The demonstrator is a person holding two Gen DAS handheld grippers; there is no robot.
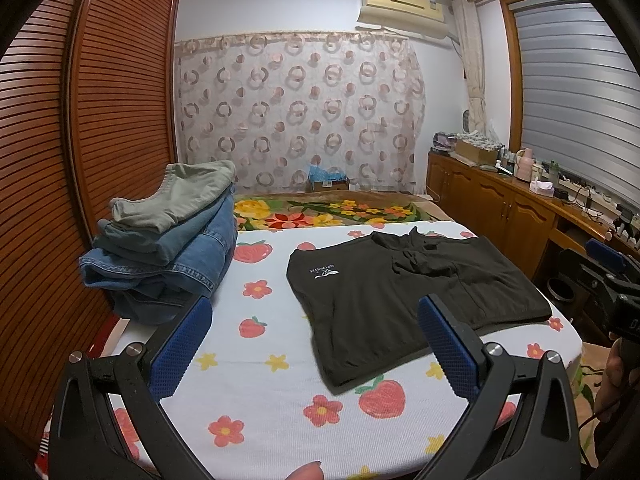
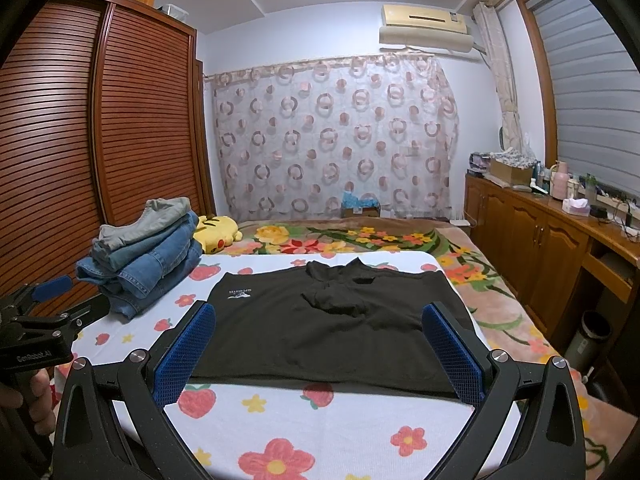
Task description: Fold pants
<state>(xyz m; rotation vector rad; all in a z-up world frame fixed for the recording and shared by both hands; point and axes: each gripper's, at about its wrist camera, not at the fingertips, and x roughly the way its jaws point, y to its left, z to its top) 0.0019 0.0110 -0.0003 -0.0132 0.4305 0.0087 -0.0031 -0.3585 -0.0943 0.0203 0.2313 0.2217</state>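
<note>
Both grippers, left [image 1: 316,344] and right [image 2: 320,350], gape wide and empty above the dark pants [image 2: 332,320] lying flat on the strawberry sheet [image 2: 320,432]. We should pinch matching near corners, lift evenly, and fold squarely

The pants [image 2: 332,324] lie on the bed [image 2: 360,420], with a clothes stack [image 2: 144,260] at their left.

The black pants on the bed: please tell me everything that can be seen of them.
The black pants of soft knit-looking cloth lie spread flat on the white strawberry-and-flower printed cover, in a wide, roughly rectangular shape. A small white logo with lettering sits near their far left corner. The middle is bunched into wrinkles. Neither gripper touches them; both are open. The stack of folded blue jeans and grey-green pants lies apart, on the left.
</note>
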